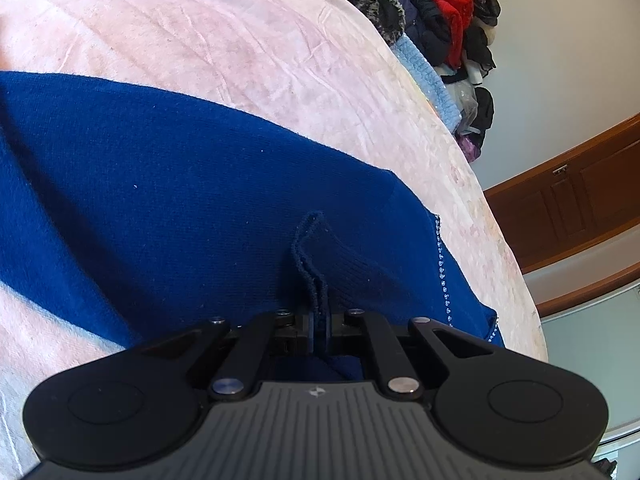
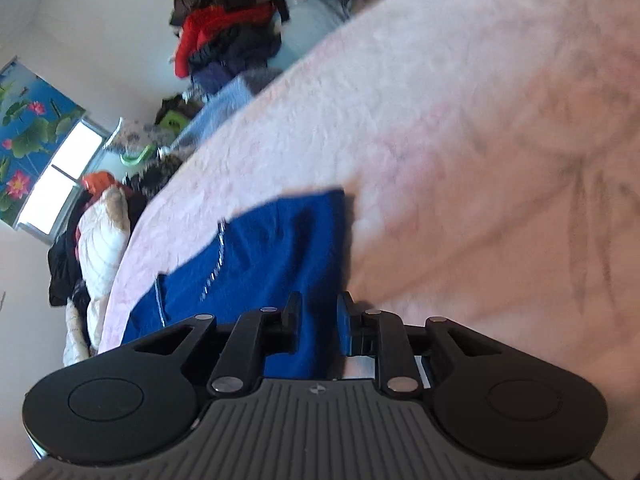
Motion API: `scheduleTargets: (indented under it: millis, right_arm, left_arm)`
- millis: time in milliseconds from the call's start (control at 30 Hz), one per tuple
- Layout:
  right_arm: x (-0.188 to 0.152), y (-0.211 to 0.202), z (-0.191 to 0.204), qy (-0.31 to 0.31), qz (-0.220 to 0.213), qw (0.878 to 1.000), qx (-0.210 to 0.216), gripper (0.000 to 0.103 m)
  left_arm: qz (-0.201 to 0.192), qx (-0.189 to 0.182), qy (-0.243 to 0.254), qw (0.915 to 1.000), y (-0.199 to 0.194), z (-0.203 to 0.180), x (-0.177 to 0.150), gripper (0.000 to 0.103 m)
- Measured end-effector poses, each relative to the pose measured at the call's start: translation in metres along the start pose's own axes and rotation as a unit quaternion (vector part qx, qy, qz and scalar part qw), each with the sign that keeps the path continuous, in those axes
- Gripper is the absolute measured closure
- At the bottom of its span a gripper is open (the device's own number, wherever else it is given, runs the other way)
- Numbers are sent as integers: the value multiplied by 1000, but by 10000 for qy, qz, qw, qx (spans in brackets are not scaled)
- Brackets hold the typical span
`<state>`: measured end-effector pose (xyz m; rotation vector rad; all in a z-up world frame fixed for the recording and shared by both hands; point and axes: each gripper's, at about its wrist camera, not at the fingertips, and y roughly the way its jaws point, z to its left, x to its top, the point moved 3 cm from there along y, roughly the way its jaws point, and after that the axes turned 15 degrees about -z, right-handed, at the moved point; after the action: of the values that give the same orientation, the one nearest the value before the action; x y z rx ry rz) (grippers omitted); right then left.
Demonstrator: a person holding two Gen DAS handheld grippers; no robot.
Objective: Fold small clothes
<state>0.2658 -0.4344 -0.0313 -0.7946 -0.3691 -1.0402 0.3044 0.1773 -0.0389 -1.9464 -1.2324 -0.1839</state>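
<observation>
So right up close, the left gripper (image 1: 318, 326) has its jaws pinched tight on a bunched-up ribbed edge of the blue sweater (image 1: 180, 184), and you can see a few layers of the knit sticking up out of the pinch. The right gripper (image 2: 319, 320) is a different story: its jaws stand a little apart with blue fabric showing in the gap, but the pads aren't pressing on it, so it's not holding anything. That view is pretty blurry, fwiw.

The blue sweater (image 2: 272, 248) lies spread mostly flat on the pink blanket (image 1: 240, 40), which covers the whole surface. There's a line of tiny shiny beads (image 1: 442, 268) running down the sweater near its right edge in the left view; the same sparkly line shows up in the right view too.

Past the far edge of the blanket there's a big messy pile of clothes (image 1: 436, 20) against the wall, with something bright red on top and a light blue knit thing lower down. Off to the right is a brown wooden door (image 1: 568, 200). The right view also catches a window (image 2: 60, 176) with a lotus-flower blind (image 2: 28, 120) above it.
</observation>
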Motion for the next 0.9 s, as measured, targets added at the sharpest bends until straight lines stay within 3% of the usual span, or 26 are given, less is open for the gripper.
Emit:
scheduleTargets:
  millis: [67,167,200,267,333,533,567,633,667,700,767,900]
  right_arm:
    - [3,5,20,-45,-34,9994,339,68]
    - [-15,31,47,-421,615,9958,526,59]
    - [-22,39,52,-649,740,9942,439,58]
    - [-38,53,52,-1062,888,9903,84,68]
    - [-43,50,51,-1315,644,9890,224,68]
    - [-47,42,43,-1109,397,9924,354,68]
    - [-50,41,44,-1190,327,9916,378,68]
    - [-55,38,44,-1349,162,9898,427,68]
    - [-57,36,45,-1416,69,9889,448,66]
    - [-60,34,45,-1460,-32,9881,485,65]
    - [-65,31,43,-1469,-246,9871,590,62]
    - [-68,26,36,-1193,-494,9892,697,61]
  left_arm:
    - [-39,-22,-44,10000,-1,1,-1,97]
    - [-96,-50,-127,9999,-2,5,-3,97]
    - [-112,-61,-165,9998,-3,6,-4,97]
    - [-139,-90,-224,9996,-4,9,-5,97]
    - [-191,-156,-274,9993,-5,12,-5,97]
    - [-746,-205,-594,9952,-37,26,-8,95]
    - [-932,-233,-695,9929,-51,32,-7,91]
    - [-1331,-277,-981,9858,-84,47,0,66]
    - [-1571,-244,-1144,9806,-102,57,5,36]
    - [-1870,-177,-1274,9739,-122,68,7,19]
    - [-2384,13,-1344,9618,-156,88,14,18]
    - [-2834,844,-1065,9493,-197,120,36,18]
